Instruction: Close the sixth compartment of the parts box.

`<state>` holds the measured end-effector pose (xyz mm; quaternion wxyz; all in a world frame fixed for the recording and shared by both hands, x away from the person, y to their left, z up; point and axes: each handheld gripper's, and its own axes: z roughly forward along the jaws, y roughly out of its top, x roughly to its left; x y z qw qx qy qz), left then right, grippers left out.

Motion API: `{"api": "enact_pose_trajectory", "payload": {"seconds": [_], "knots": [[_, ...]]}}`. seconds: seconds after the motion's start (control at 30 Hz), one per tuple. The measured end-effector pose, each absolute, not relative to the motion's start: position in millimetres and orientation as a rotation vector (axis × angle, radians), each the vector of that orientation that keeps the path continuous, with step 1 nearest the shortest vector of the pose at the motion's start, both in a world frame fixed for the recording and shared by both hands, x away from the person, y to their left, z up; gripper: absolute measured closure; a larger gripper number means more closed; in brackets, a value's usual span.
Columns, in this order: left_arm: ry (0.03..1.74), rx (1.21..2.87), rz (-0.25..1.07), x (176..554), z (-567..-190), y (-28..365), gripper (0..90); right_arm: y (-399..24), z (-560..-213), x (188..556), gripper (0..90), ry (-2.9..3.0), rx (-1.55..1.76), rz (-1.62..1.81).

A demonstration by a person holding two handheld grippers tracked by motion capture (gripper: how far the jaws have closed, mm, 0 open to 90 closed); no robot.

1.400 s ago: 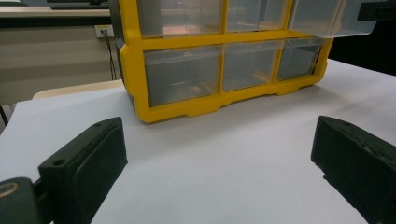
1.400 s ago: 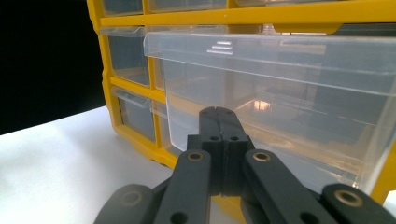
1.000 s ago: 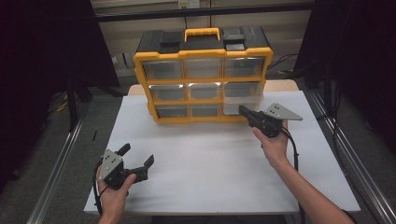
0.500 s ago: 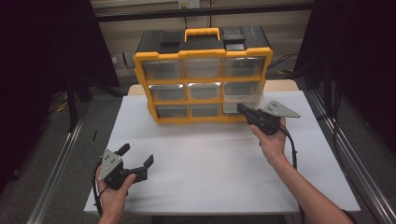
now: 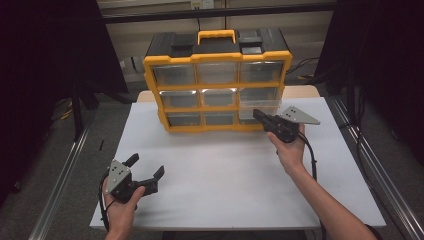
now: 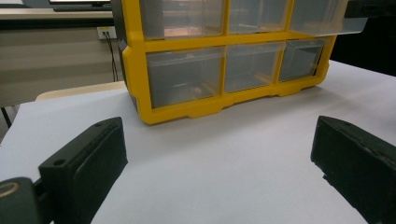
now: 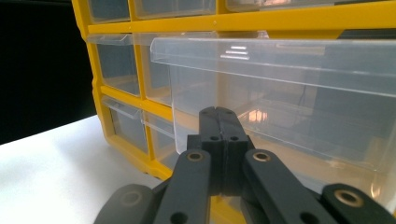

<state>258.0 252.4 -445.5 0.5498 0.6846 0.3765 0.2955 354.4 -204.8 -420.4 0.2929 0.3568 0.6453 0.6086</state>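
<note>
Two grippers are seen. Left gripper [image 5: 148, 174] is held wide open, empty, low over the white table [image 5: 230, 165]. Yellow drawer cabinet [image 5: 218, 82] is set centre-rear; no legible labels. Right gripper [image 5: 257, 115] is closed at the pulled-out clear drawer [image 5: 258, 109]; nothing seen gripped.

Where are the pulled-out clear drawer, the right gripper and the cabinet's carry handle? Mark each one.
pulled-out clear drawer [image 7: 280, 60]: right gripper view, on its front lip.
right gripper [image 5: 258, 115]: high view, at the tips of its shut jaws.
carry handle [image 5: 216, 33]: high view, on the yellow top bar.
</note>
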Motion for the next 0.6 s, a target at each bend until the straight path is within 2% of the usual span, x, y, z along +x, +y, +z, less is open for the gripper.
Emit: {"api": "enact_pose_trajectory", "payload": {"seconds": [0.6], "knots": [[0.892, 1.624, 0.705, 258.2, -445.6, 252.7, 3.6, -201.8, -417.2, 362.4, 90.0, 1.709, 0.949, 1.624]]}}
